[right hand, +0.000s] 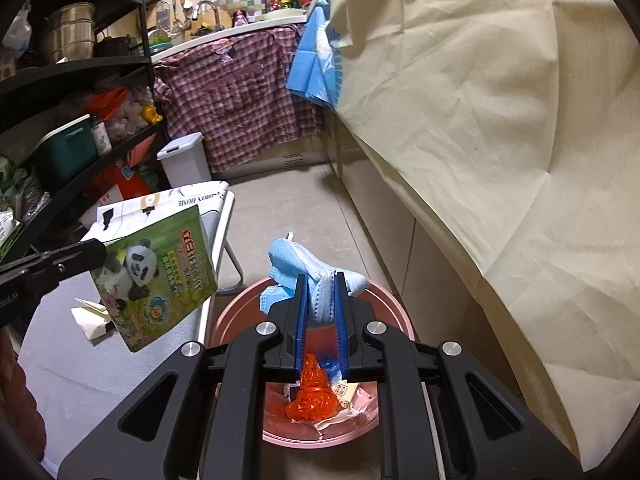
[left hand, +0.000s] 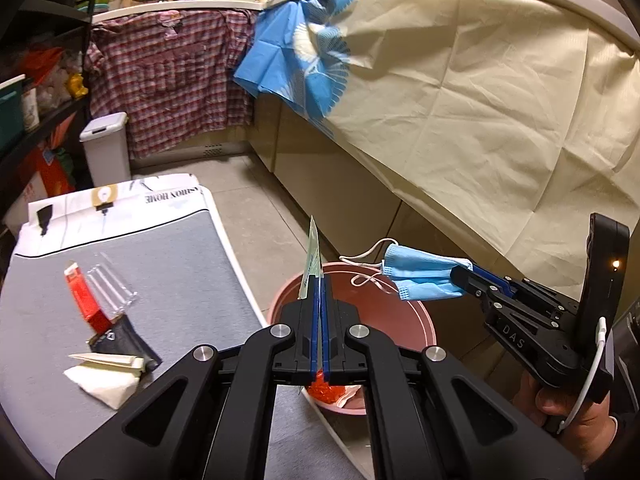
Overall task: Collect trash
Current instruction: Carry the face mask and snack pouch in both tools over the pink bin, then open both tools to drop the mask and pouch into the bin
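My left gripper [left hand: 320,280] is shut on a flat green panda packet [right hand: 156,272], seen edge-on as a thin sliver [left hand: 311,264] in the left wrist view. It hangs over the near rim of a pink bucket [left hand: 416,316]. My right gripper [right hand: 321,280] is shut on a blue face mask [right hand: 304,266], held above the same pink bucket [right hand: 384,300]; the mask [left hand: 420,276] and its white loops dangle over the opening. Inside the bucket lie orange crumpled plastic [right hand: 314,396] and paper scraps. On the grey board [left hand: 172,280] rest a red wrapper [left hand: 86,300], clear plastic [left hand: 112,288], a dark pouch [left hand: 124,344] and white tissue [left hand: 106,380].
A white lidded bin [left hand: 106,148] stands on the floor behind the board. Cabinets draped in cream cloth [left hand: 480,120] run along the right. A black shelf rack [right hand: 80,128] with boxes and pots fills the left. A person's hand [left hand: 568,408] grips the right tool.
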Action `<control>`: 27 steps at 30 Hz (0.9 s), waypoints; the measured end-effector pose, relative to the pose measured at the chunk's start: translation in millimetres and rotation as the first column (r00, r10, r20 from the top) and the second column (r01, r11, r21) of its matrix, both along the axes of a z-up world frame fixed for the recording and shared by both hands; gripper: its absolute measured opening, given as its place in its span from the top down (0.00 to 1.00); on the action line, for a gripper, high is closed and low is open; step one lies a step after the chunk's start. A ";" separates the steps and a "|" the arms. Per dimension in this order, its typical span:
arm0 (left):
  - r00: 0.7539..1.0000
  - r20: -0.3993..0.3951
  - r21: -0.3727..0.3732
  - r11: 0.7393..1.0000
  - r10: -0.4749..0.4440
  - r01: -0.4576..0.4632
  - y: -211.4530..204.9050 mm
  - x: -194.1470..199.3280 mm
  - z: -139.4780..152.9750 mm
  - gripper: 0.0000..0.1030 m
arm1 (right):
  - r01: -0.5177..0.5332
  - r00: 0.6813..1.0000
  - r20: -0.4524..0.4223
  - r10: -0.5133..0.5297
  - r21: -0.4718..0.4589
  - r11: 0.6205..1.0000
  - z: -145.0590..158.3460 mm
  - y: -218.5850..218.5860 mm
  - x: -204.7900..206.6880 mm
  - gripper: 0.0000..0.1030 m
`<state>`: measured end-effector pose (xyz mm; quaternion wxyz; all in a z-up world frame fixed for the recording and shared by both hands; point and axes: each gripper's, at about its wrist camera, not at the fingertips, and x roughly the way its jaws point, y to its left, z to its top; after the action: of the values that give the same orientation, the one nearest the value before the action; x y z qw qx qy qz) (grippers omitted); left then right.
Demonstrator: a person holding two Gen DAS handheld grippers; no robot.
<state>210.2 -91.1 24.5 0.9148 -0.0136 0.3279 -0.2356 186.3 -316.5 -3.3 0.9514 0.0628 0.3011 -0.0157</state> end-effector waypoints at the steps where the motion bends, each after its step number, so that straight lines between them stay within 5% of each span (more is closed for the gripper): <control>1: 1.000 -0.003 0.002 1.000 -0.004 0.004 -2.7 1.7 -1.7 0.99 | 0.003 1.000 -0.004 -0.003 0.000 1.000 -0.8 -0.5 0.8 0.87; 14: 0.998 -0.047 0.011 0.999 -0.034 0.034 -29.0 19.7 -15.8 0.99 | 0.026 0.999 -0.035 -0.026 -0.011 1.000 -5.3 -0.4 9.7 0.87; 21: 0.996 -0.083 0.011 0.999 -0.030 0.031 -25.6 26.3 -21.4 0.97 | 0.053 0.998 -0.044 -0.053 -0.008 0.999 -8.0 -3.5 11.9 0.62; 27: 0.997 -0.079 -0.016 1.000 0.014 -0.015 -2.0 25.9 -15.8 0.97 | 0.047 0.998 -0.040 -0.048 -0.011 0.999 -8.5 -4.5 11.0 0.61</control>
<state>236.1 -93.1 8.7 0.9027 -0.0328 0.3616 -0.2309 197.3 -321.0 -11.8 0.9448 0.0648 0.3184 -0.0411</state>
